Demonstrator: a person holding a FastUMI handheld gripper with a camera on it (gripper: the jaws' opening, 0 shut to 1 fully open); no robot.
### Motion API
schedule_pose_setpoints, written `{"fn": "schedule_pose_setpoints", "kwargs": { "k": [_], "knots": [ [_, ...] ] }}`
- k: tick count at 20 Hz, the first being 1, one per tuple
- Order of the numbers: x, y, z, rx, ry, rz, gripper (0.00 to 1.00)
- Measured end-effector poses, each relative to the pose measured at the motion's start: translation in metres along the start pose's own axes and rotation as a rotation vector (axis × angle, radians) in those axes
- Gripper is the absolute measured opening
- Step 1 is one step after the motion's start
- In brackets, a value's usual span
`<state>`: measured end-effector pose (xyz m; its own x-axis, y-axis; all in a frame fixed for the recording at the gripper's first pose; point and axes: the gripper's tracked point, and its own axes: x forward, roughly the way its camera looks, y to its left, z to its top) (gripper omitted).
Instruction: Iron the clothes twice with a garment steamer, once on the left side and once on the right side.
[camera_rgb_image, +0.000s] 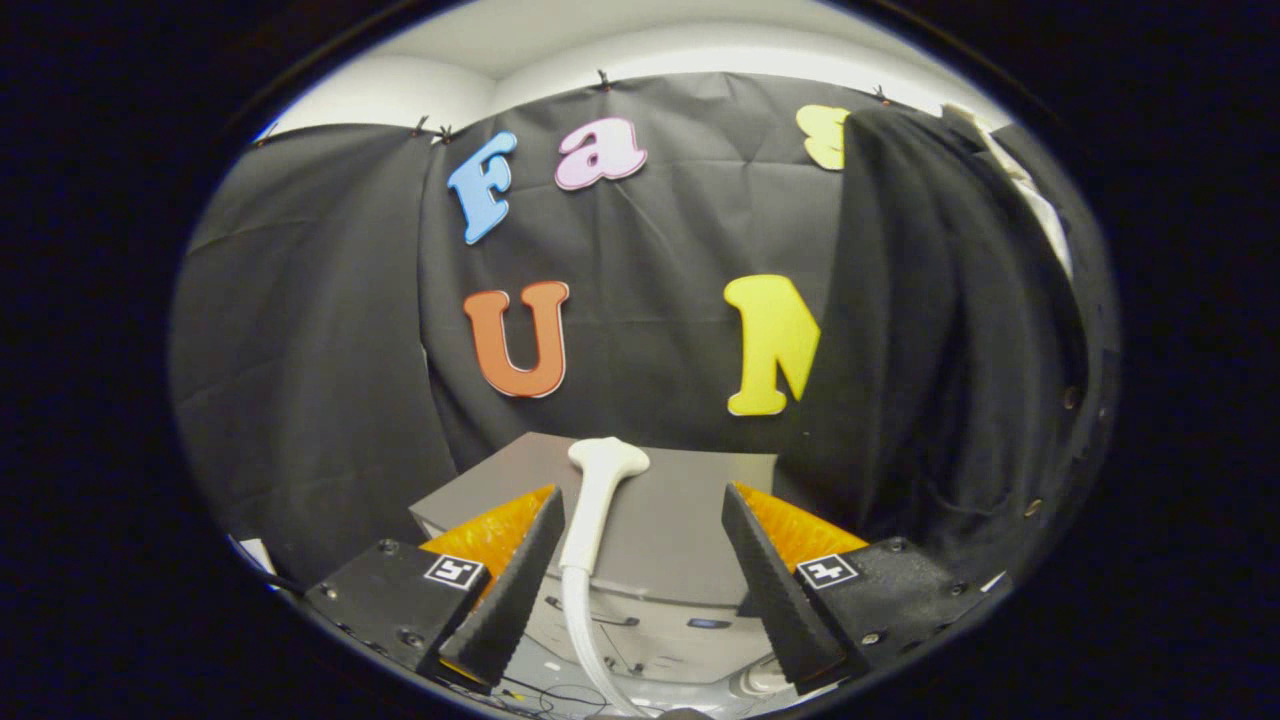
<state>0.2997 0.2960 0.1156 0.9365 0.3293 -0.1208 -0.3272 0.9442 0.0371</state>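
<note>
A white garment steamer head (598, 490) with its handle lies on a grey box (660, 520), and its white hose (580, 625) runs back toward me between my fingers. My gripper (642, 535) is open, its fingers (520, 580) spread wide on either side of the steamer handle without touching it. The handle lies closer to the left finger. A dark garment (950, 330) with several buttons hangs to the right, beyond the right finger.
The grey box has a lower front face with a slot (610, 620). Thin cables (560, 695) lie on the pale surface below the fingers. A white hanger part (1010, 165) shows at the top of the garment.
</note>
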Motion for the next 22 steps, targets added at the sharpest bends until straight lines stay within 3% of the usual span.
{"fn": "schedule_pose_setpoints", "kwargs": {
  "k": [7, 13, 17, 22],
  "knots": [
    [0.115, 0.034, -0.028, -0.011, 0.172, -0.013, 0.97],
    [0.166, 0.042, -0.065, -0.042, 0.293, -0.052, 0.90],
    [0.177, 0.040, -0.085, -0.025, 0.370, -0.072, 0.78],
    [0.180, 0.040, -0.090, 0.023, 0.412, -0.087, 0.43]
  ]
}}
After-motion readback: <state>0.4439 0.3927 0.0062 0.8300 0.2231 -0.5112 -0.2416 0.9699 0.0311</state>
